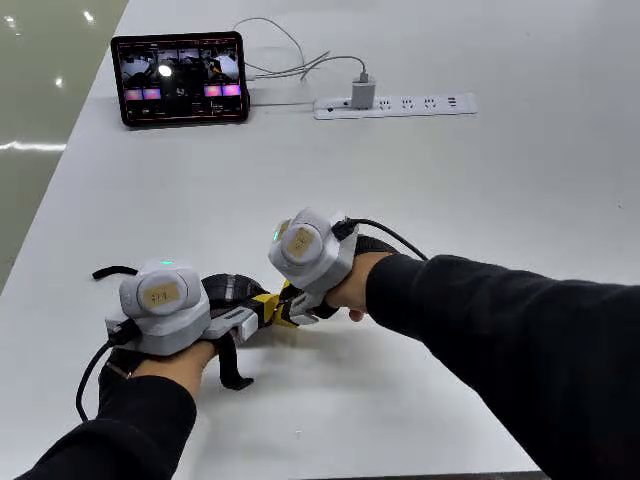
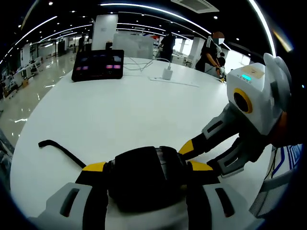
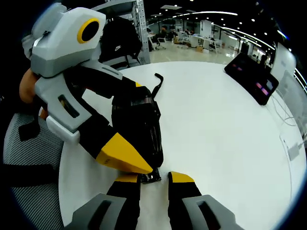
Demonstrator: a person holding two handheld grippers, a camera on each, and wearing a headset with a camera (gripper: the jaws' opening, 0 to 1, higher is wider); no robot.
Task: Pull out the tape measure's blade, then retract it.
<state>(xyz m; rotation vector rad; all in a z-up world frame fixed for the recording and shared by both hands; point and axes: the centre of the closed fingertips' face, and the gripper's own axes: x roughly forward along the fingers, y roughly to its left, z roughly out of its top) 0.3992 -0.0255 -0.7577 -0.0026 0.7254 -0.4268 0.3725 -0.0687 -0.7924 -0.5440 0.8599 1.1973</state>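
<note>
Sideways, tape measure [image 2: 144, 175] toward right gripper [image 3: 153, 178]

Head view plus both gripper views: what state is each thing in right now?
tape measure: case gripped, blade barely out.
left claw: shut on the tape measure.
right claw: slightly open around the blade tip.
tablet: screen lit.
charger: plugged into the power strip.

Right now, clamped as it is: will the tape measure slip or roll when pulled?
Probably stays: the left gripper clamps the tape measure on both sides. Its case looks rigid and ribbed, likely grippy. The strap lies limp, so floppy.
</note>
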